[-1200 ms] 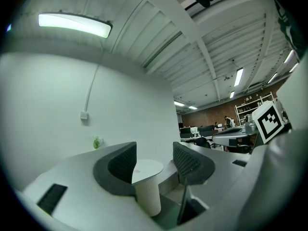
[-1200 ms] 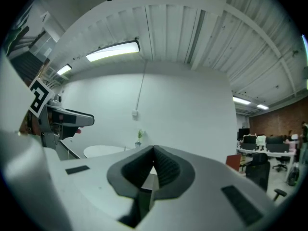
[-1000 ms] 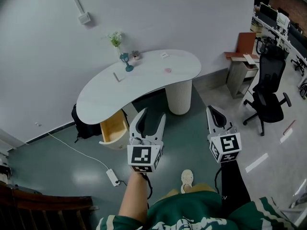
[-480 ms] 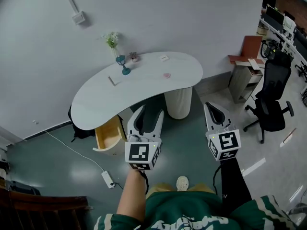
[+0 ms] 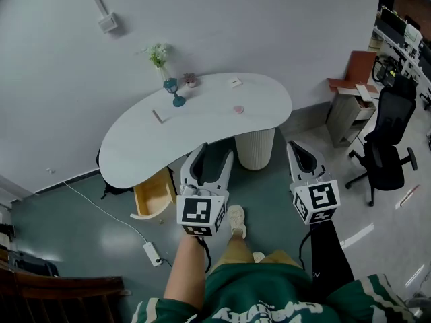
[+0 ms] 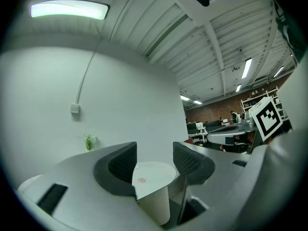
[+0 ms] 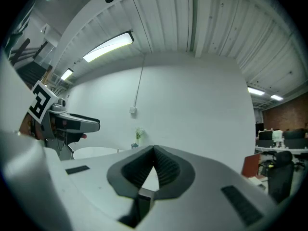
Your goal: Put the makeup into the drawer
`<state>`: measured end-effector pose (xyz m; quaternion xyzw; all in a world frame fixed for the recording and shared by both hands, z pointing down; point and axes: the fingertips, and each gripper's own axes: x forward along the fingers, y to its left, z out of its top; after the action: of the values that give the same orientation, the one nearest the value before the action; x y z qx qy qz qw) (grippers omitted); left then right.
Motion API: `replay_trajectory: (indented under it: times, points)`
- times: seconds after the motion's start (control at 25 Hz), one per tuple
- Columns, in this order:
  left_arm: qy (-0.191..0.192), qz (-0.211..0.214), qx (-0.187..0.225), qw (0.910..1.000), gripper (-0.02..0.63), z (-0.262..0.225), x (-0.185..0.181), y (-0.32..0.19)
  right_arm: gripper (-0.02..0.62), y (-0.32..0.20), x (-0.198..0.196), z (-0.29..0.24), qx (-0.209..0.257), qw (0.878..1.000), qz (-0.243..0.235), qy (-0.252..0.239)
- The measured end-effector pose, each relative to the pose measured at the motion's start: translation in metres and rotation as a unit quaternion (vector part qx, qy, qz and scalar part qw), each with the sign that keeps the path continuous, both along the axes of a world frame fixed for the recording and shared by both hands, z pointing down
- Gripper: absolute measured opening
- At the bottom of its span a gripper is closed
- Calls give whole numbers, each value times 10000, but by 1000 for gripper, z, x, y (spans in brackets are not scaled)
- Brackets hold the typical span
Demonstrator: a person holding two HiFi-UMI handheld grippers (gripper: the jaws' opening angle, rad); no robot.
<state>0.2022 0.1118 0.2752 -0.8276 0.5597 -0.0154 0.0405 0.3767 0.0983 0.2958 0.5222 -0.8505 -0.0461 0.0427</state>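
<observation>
A small pink round makeup item (image 5: 238,109) lies on the white kidney-shaped table (image 5: 202,123), with a flat grey piece (image 5: 159,116) and a little white item (image 5: 234,81) also on top. Below the table's left end, a wooden drawer (image 5: 153,194) stands pulled open. My left gripper (image 5: 212,155) is held level in front of the table, open and empty; in its own view the pink item (image 6: 141,180) shows between the jaws, far off. My right gripper (image 5: 297,148) is shut with nothing in it, to the right of the ribbed table pedestal (image 5: 256,147).
A teal goblet (image 5: 176,91), a vase of flowers (image 5: 158,56) and a small pot (image 5: 190,79) stand at the table's back. A black bag (image 5: 102,165) sits under its left end, a power strip (image 5: 152,253) lies on the floor, and an office chair (image 5: 387,150) stands at right.
Both grippers have moved forward toward the table, which now looks nearer. The person's foot has stepped forward between the grippers. Neither gripper's jaws have changed.
</observation>
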Motion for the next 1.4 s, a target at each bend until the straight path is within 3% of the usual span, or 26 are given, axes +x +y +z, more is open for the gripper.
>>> replay_trajectory:
  times: [0.44, 0.96, 1.08, 1.4]
  points:
    - [45, 148, 9, 9999, 225, 7, -23, -139, 3, -127, -26, 3, 49, 9997, 40, 247]
    - [49, 699, -220, 9973, 221, 34, -50, -312, 3, -293, -72, 18, -162, 9983, 388, 405]
    - [32, 844, -251, 9961, 170, 42, -54, -343, 3, -323, -80, 22, -164, 9980, 452, 418]
    - [-95, 1224, -415, 9916, 199, 54, -48, -384, 3, -364, -84, 28, -249, 9967, 562, 528]
